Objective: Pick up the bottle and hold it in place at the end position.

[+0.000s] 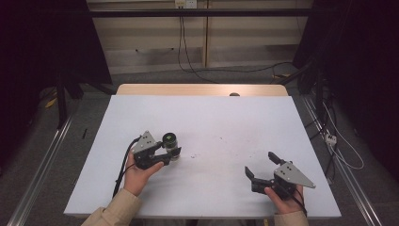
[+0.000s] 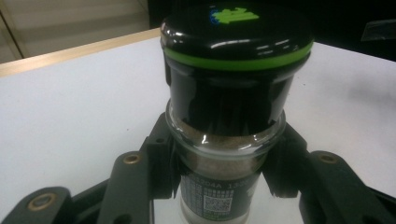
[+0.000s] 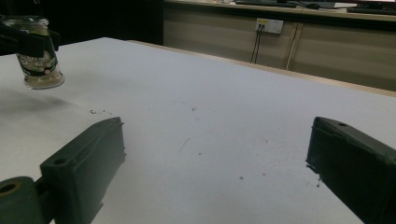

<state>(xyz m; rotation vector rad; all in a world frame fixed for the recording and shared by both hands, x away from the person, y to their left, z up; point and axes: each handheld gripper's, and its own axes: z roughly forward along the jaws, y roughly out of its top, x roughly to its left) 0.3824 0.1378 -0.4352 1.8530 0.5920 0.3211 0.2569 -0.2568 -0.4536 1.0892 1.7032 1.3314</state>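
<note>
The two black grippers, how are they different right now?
The left gripper is shut on a jar with a black lid; the right gripper is open and empty. The left gripper holds its jar off the white table; the right gripper sits low near the table's front edge. Both are hand-held.

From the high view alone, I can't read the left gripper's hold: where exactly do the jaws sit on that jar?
Observer: The left gripper clamps the glass body of the jar, below its black lid.
Operator: What's inside it?
Observer: A brownish powder, seen through the glass, above a label with a square code.
Operator: And the right gripper?
Observer: The right gripper has nothing between its jaws, just bare white table.
</note>
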